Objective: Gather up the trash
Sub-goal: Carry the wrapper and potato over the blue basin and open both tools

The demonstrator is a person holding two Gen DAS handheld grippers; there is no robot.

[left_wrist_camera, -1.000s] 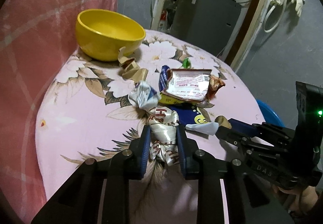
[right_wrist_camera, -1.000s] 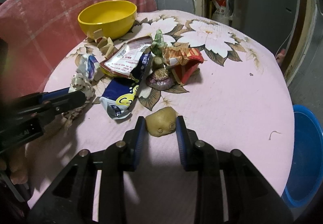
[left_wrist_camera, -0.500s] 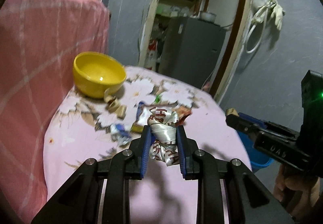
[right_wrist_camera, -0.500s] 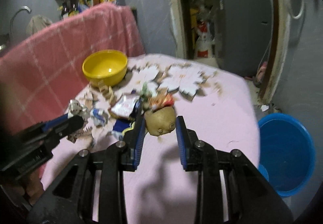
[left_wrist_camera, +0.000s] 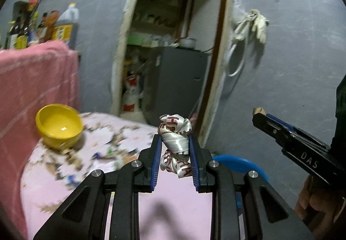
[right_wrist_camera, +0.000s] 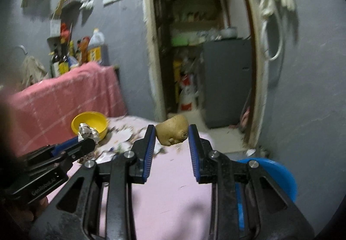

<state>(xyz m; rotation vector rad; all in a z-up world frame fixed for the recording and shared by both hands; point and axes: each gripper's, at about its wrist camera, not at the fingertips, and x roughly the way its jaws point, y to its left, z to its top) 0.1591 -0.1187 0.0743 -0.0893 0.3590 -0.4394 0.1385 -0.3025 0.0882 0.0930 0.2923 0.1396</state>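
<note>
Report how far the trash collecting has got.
Done: nothing visibly binned yet.
In hand: the left hand-held gripper clamps a crumpled wrapper; the right hand-held gripper clamps a potato.
Left: litter on the table near the yellow bowl; blue bin waits.

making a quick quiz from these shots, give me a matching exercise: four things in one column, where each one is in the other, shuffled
Things:
1. crumpled wrapper
2. potato
3. yellow bowl
4. blue tub

Places:
A. on the floor beside the table
B. clamped in the left tongs
C. on the floral tablecloth, by the pink cloth
D. clamped in the right tongs

Pairs: 1-B, 2-D, 3-C, 4-A
</note>
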